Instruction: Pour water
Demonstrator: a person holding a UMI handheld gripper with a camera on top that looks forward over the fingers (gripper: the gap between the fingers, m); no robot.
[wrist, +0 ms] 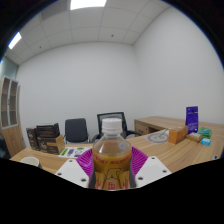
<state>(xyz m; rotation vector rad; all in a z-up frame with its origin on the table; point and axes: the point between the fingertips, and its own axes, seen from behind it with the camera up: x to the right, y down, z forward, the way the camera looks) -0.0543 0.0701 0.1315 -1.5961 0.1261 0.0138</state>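
Note:
A clear plastic bottle (112, 160) with a white cap and amber liquid stands upright between my fingers, lifted above the wooden table (175, 153). Its yellow-red label shows low between the magenta pads (86, 160). My gripper (112, 168) is shut on the bottle, both pads pressing its sides. The bottle's base is hidden below the fingers.
Beyond the bottle are two black office chairs (78, 129) at the table's far side. Dark boxes (46, 136) stand left on the table, a purple box (192, 119) and small packets right. A shelf unit (8, 105) lines the left wall. A white cup rim (30, 160) shows at left.

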